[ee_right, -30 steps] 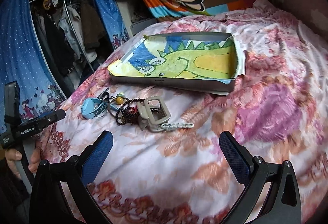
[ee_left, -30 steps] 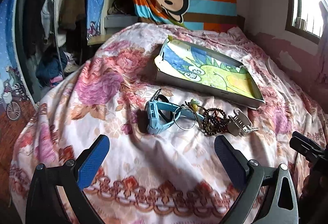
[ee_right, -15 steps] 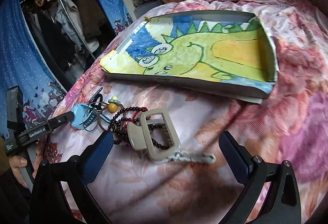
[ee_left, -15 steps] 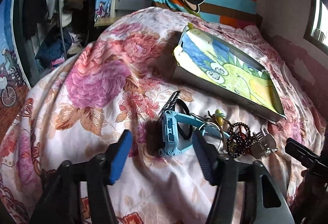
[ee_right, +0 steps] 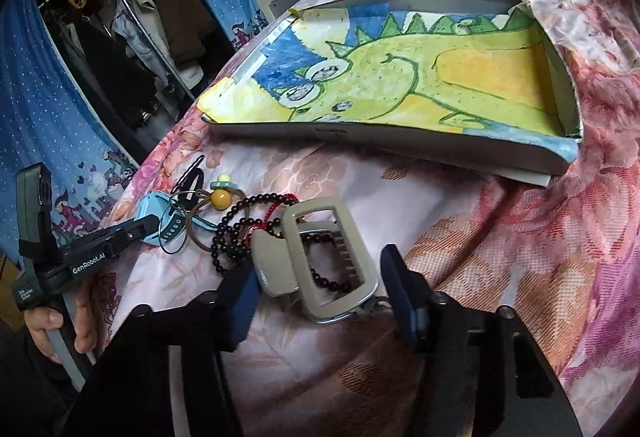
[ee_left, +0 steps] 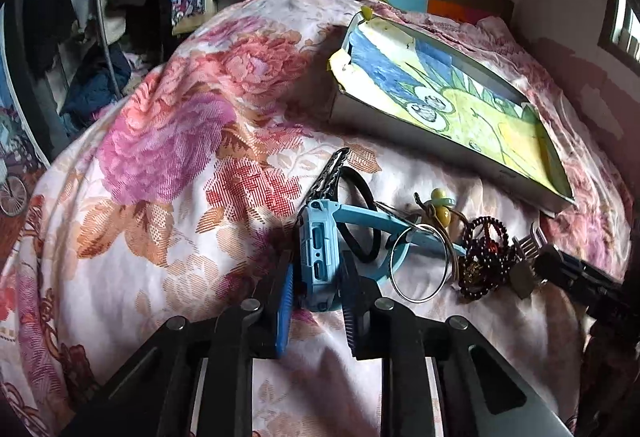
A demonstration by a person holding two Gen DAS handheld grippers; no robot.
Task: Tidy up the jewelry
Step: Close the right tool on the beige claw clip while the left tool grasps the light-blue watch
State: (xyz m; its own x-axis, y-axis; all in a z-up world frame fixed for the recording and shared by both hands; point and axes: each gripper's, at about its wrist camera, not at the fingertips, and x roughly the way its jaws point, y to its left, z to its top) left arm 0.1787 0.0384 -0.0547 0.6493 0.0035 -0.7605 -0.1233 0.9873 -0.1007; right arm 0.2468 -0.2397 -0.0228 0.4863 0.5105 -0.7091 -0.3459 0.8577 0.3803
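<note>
Jewelry is heaped on the floral bedspread (ee_left: pixel 168 165), just in front of the dinosaur-lined tray (ee_right: pixel 360 133). The blue watch (ee_left: pixel 318 261) is bracketed by the left gripper (ee_left: pixel 318 301), jaws closing, pads seemingly touching its case. The beige hair claw (ee_right: pixel 320 265) lies between the closing right gripper (ee_right: pixel 320 301) pads, contact not yet evident. Each grip should be centred and lifted slowly, since straps, rings and the dark bead strand (ee_right: pixel 244 221) are tangled. Both grippers are pitched steeply downward.
</note>
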